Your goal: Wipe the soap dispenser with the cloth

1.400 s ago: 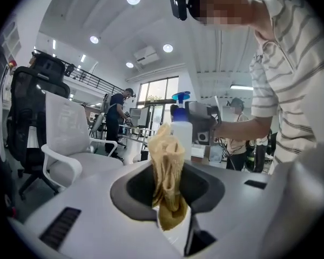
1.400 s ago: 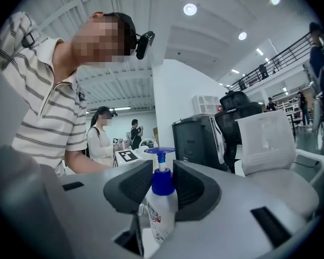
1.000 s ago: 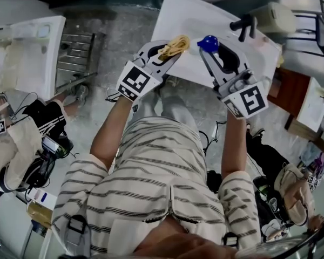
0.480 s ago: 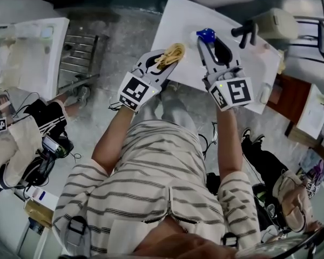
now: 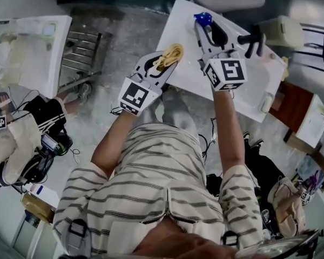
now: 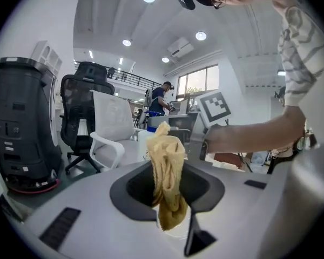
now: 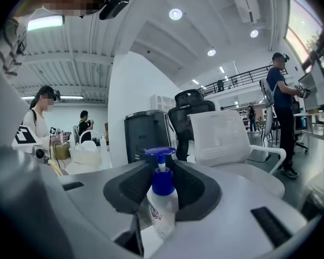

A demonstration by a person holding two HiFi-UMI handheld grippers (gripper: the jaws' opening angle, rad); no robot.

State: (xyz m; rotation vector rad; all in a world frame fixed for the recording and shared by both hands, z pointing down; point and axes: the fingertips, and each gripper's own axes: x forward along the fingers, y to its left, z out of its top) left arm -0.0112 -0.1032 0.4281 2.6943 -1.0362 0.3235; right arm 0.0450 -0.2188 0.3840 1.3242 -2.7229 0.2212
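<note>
My right gripper [image 5: 204, 21] is shut on the soap dispenser [image 7: 162, 201], a small clear bottle with a blue pump head [image 5: 203, 19], and holds it upright above the white table [image 5: 175, 34]. The bottle's body sits between the dark jaws in the right gripper view. My left gripper [image 5: 170, 55] is shut on a crumpled yellow cloth [image 6: 167, 177], which hangs bunched from its jaws. In the head view the cloth [image 5: 169, 55] sits left of and below the dispenser, apart from it.
A black faucet-like fixture [image 5: 252, 38] and a beige box [image 5: 281, 30] stand at the table's far right. A white office chair [image 7: 224, 136] is beyond the table. A metal rack [image 5: 78, 55] and other people [image 5: 21, 139] are on the floor side at left.
My right gripper has carried the dispenser up the picture and leftward over the table. The left gripper with the cloth has shifted only slightly.
</note>
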